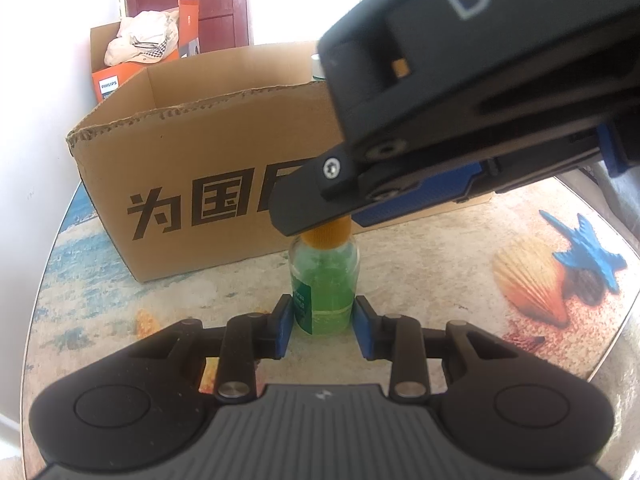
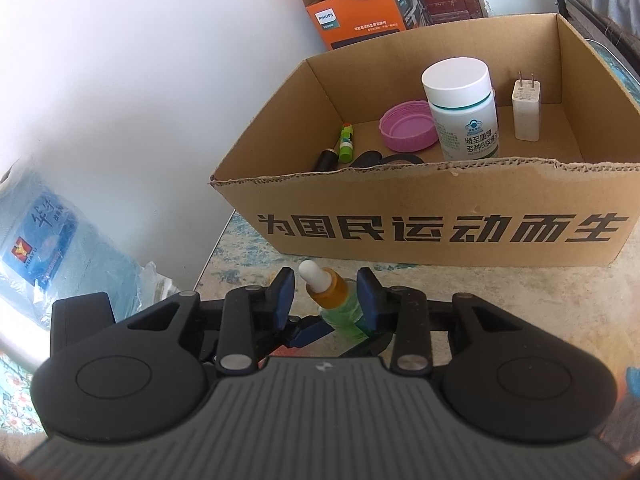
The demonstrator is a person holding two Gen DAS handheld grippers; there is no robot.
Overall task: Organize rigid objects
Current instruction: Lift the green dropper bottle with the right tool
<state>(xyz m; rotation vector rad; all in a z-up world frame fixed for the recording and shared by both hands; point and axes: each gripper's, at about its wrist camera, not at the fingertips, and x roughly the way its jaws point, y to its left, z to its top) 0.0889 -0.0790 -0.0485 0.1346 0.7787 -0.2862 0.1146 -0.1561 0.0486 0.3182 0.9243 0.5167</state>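
A small glass dropper bottle (image 1: 324, 280) of green liquid stands upright on the table just in front of a cardboard box (image 1: 180, 152). My left gripper (image 1: 323, 308) is shut on the bottle's lower body, a blue pad on each side. My right gripper (image 1: 340, 220) reaches in from the upper right around the orange cap (image 1: 326, 236). In the right wrist view the cap (image 2: 330, 290) and its white bulb (image 2: 314, 274) sit between the right gripper's (image 2: 326, 280) pads. The left pad stands clear of the cap, so the right gripper is open.
The open box (image 2: 440, 200) holds a white pill bottle (image 2: 460, 108), a pink lid (image 2: 404, 124), a white charger plug (image 2: 526, 108), a green tube (image 2: 346, 144) and dark items. An orange Philips carton (image 2: 360, 12) stands behind it. The table's left edge (image 2: 212, 256) borders a blue bag (image 2: 40, 248).
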